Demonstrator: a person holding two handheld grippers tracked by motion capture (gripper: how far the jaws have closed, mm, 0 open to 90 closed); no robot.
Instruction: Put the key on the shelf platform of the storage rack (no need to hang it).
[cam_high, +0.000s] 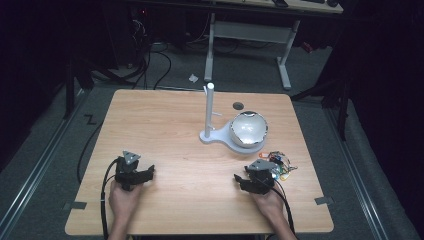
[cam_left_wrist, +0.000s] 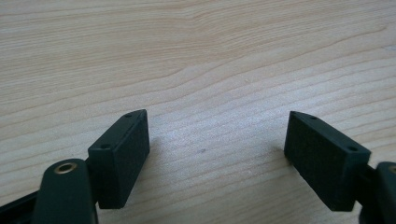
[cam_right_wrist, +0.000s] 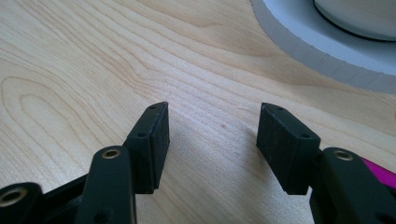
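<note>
Left gripper (cam_high: 150, 172) released, jaws apart over pale wooden bench (cam_high: 165, 125); our right gripper (cam_high: 239, 178) likewise released, near shiny silver bowl (cam_high: 248, 128) on white post stand (cam_high: 212, 134).

High view overhead, facing forward; tool views close, sharing table (cam_high: 170, 130).

**Both grippers low on the near edge**

Your left gripper (cam_high: 150, 173) rests on the wooden table (cam_high: 165, 130), near the front edge, left hand (cam_high: 124, 200) behind it. Your right gripper (cam_high: 239, 179) sits opposite, just beside a bundle of coloured keys (cam_high: 281, 161). Farther back, a shiny metal bowl (cam_high: 248, 128) sits on a white stand (cam_high: 210, 134) with an upright post.
</note>
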